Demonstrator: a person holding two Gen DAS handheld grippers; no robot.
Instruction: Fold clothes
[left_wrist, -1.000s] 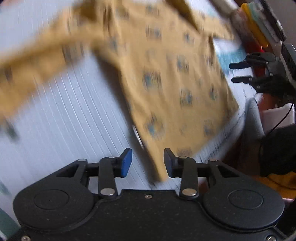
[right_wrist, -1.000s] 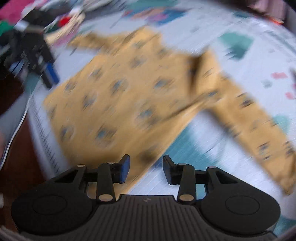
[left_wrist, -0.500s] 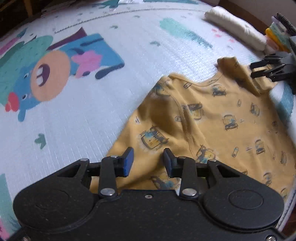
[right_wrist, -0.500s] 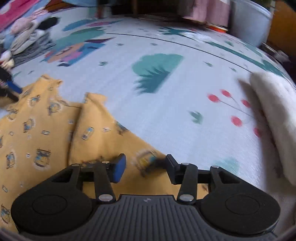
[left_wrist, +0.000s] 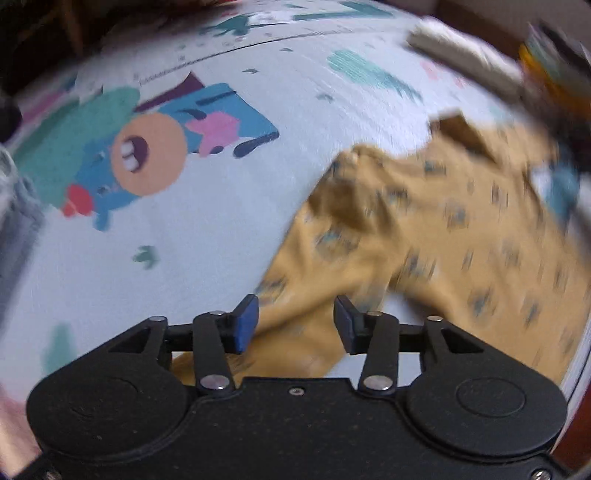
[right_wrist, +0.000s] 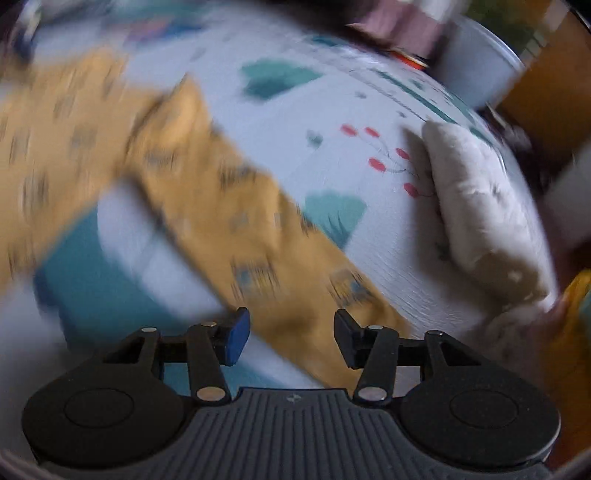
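Observation:
A yellow long-sleeved shirt (left_wrist: 436, 229) with small blue prints lies spread on a white play mat (left_wrist: 207, 229). My left gripper (left_wrist: 295, 325) is open, its jaws either side of one sleeve near the mat. In the right wrist view the same shirt (right_wrist: 207, 192) stretches from the upper left, its other sleeve running down between the jaws. My right gripper (right_wrist: 291, 336) is open over that sleeve end. Both views are motion-blurred.
A cartoon print (left_wrist: 147, 158) marks the mat at the left. A folded white cloth (right_wrist: 480, 206) lies at the mat's right side; it also shows in the left wrist view (left_wrist: 465, 59). A pale tub (right_wrist: 476, 62) stands beyond the mat.
Both grippers have swung outward along the shirt, from its body and shoulders to the sleeves. Their jaws stay open. The shirt lies flat on the mat as before.

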